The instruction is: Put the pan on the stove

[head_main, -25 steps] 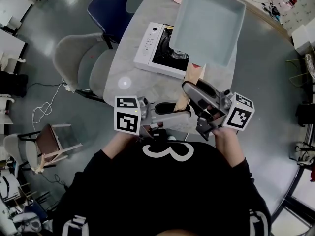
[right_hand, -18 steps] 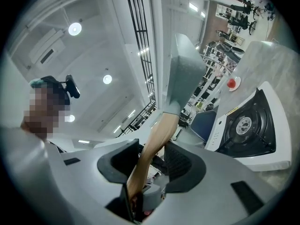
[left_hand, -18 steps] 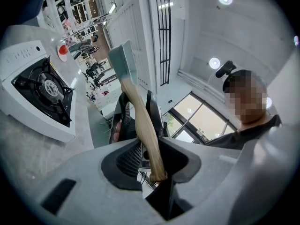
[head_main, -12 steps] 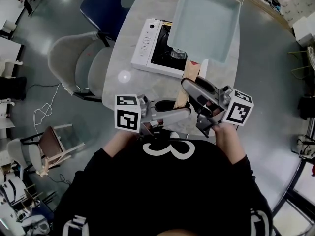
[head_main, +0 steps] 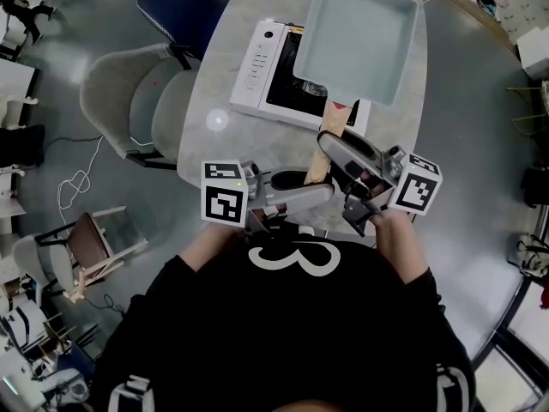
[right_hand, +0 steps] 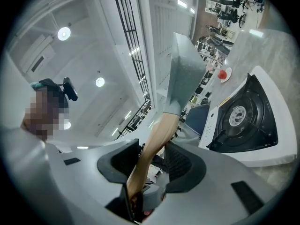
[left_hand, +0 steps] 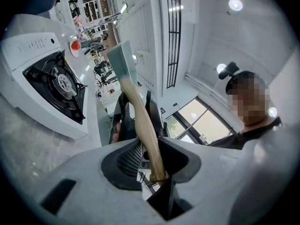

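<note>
Head view: pan (head_main: pixel 356 37) barely drifts, still over stove (head_main: pixel 257 67) | left gripper (head_main: pixel 319 189), right gripper (head_main: pixel 333 147) both clamped on handle (head_main: pixel 334 125) | we lower next.

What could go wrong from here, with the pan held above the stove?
1. Both the left gripper and right gripper clamp only the near end of the wooden handle, so the wide pan could sag or twist in their grip.
2. In the head view the pan hides much of the burner on the stove, so it might land off centre.
</note>
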Demonstrator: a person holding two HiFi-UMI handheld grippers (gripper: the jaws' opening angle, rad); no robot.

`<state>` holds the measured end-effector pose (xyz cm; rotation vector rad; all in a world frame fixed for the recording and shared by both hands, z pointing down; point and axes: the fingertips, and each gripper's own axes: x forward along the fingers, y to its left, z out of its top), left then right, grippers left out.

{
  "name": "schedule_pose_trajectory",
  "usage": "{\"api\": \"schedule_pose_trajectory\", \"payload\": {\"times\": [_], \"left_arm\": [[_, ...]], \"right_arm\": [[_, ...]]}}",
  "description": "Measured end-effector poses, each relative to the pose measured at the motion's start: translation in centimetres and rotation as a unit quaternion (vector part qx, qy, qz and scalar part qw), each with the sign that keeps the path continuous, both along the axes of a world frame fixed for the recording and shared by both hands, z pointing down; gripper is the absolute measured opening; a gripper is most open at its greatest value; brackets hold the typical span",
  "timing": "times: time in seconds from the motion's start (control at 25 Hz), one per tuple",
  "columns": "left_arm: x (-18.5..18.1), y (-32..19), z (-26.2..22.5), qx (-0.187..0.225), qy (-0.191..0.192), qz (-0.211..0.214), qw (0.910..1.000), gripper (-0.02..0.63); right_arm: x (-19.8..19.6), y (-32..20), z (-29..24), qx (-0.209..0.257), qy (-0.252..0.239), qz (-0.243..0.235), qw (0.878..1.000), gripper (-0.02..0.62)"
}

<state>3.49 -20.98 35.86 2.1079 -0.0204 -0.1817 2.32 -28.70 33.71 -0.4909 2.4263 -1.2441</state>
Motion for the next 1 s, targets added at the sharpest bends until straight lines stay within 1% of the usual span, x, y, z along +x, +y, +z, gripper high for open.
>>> {"api": "schedule_pose_trajectory", "payload": {"times": [0.56, 1.0], "left_arm": [[-1.8, -0.7, 2.8, -0.037, -0.011, -0.010, 0.9992, 0.118], [-2.3, -1.1, 4.6, -0.055, -0.021, -0.011, 0.9982, 0.120]], "right_arm": [[-2.0, -0.9, 3.4, -0.041, -0.012, -0.011, 0.999, 0.161], [-2.6, -1.3, 5.4, -0.056, -0.018, -0.015, 0.998, 0.161]]}}
